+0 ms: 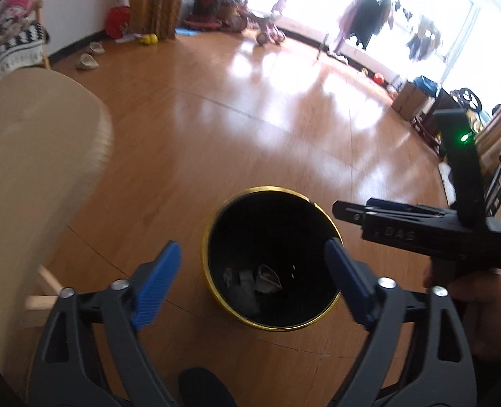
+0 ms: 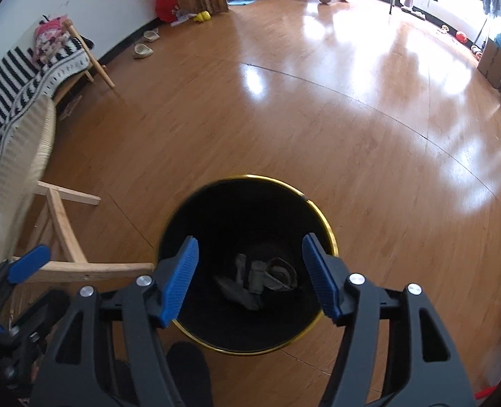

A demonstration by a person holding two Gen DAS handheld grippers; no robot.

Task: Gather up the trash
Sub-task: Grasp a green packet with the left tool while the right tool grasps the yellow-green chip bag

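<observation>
Room: sunlit living rm, glossy wood floor (image 2: 318, 108) wall to wall; laundry on a rack by the bright window, kids' ride-on toys at the far end.

Furniture: beige cushioned bench (image 1: 30, 156) w/ pale wood legs on the person's left; striped blanket (image 2: 19, 74) draped further along it.

Bin: black trash bin (image 2: 169, 237) w/ gold rim stands on the floor directly below both tools, just beside the bench legs. Mouth open, no lid seen.

Trash: crumpled paper scraps (image 2: 257, 281) lie at the bin's bottom, grey-white, bunched together; exact count can't be told in the dark interior.

Left gripper (image 1: 253, 281): hovers over the bin mouth, angled down; blue pads (image 1: 155, 281) spread wide apart, nothing btwn them.

Right gripper (image 2: 250, 274): also over the bin, pointing steeply down; jaws parted, empty, the scraps visible far below thru the gap. In the left wrist view its black body sits just right of the bin rim, green light on, a hand wrapped round the handle.

Step in hand: prob. the drop-off; both tools empty above the bin and the paper already inside suggest a release just completed.

Next move: likely lift clear of the rim and scan for more litter. None is clearly visible on the floor nearby, so the tools would need to turn away from the bin, jaws kept apart for the next pickup.

Risk: low; clipping the gold rim on the way out could tip the bin.
</observation>
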